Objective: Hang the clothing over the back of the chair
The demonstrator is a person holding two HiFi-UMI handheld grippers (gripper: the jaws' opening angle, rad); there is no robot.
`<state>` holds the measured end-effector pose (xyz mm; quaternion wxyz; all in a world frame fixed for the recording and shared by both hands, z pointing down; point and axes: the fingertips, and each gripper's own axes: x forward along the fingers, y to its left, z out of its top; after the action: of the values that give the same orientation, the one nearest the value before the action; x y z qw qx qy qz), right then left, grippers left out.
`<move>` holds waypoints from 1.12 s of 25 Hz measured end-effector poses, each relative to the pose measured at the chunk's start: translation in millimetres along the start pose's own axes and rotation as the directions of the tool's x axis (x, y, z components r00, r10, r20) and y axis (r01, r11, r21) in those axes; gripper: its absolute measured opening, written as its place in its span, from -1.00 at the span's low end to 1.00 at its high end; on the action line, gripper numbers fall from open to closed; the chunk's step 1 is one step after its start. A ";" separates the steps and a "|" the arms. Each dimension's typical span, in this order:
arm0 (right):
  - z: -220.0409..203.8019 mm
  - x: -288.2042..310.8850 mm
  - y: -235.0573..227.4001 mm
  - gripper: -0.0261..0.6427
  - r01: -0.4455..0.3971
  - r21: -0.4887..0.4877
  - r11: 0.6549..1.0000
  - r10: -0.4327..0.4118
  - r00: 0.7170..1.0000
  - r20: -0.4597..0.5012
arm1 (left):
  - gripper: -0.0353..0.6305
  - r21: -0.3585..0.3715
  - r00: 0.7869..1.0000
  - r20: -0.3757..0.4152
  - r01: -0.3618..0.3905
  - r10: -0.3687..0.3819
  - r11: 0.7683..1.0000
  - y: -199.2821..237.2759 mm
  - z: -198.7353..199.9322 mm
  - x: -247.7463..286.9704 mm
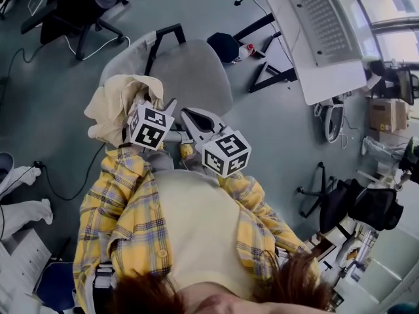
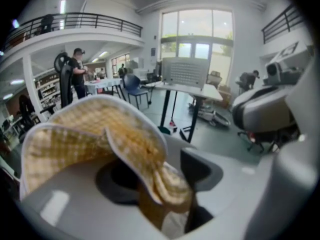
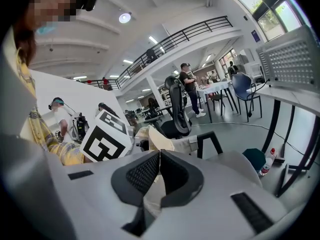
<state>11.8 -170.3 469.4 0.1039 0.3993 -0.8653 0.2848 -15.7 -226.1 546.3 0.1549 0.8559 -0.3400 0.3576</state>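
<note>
A pale yellow checked garment (image 1: pixel 121 103) lies bunched over the left end of the grey office chair's (image 1: pixel 196 77) back, just in front of me. In the left gripper view that garment (image 2: pixel 105 134) is draped over one finger and hangs down between the two, which stand wide apart without pressing on it. My left gripper (image 1: pixel 154 106) is open at the garment's right edge. To its right, my right gripper (image 1: pixel 191 118) is above the chair back. Its black pads (image 3: pixel 172 171) meet, so it (image 3: pixel 157 156) is shut. The garment (image 3: pixel 165 143) and the left marker cube (image 3: pixel 105 141) show beyond it.
A white desk (image 1: pixel 321 38) stands at the upper right, its black legs (image 1: pixel 265 74) close to the chair. A black office chair (image 1: pixel 78 5) is at the upper left, another (image 1: pixel 357 205) at the right. Cables cross the floor (image 1: pixel 59 195). People stand far off (image 2: pixel 77 76).
</note>
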 end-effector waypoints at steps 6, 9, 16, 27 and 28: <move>2.2 -4.2 -1.5 -0.88 0.000 -0.003 1.000 0.000 1.000 0.011 | -0.16 0.134 0.996 -0.067 -0.043 0.052 0.990 -3.3 -3.5 -4.5; 2.3 -6.0 -1.0 -0.88 -0.003 -0.004 1.000 0.003 1.000 0.012 | -0.15 0.184 0.994 -0.082 -0.060 0.077 0.981 -3.3 -3.4 -6.7; 5.3 -8.3 -2.0 -0.88 -0.011 -0.009 1.000 0.012 1.000 0.021 | -0.12 0.260 0.987 -0.065 -0.124 0.145 0.958 -8.8 -5.6 -10.0; 10.8 -7.7 2.4 -0.88 -0.051 -0.044 0.998 0.052 0.998 0.023 | -0.10 0.436 0.969 -0.124 -0.139 0.212 0.889 -20.2 -14.7 -19.7; 12.4 -7.1 3.8 -0.88 -0.058 -0.055 0.997 0.060 0.998 0.023 | -0.10 0.424 0.971 -0.121 -0.137 0.205 0.895 -21.2 -14.8 -20.4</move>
<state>14.3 -171.1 454.8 0.0957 0.3740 -0.8853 0.2592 -19.0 -193.6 541.6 -0.0344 0.8039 -0.3171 0.5021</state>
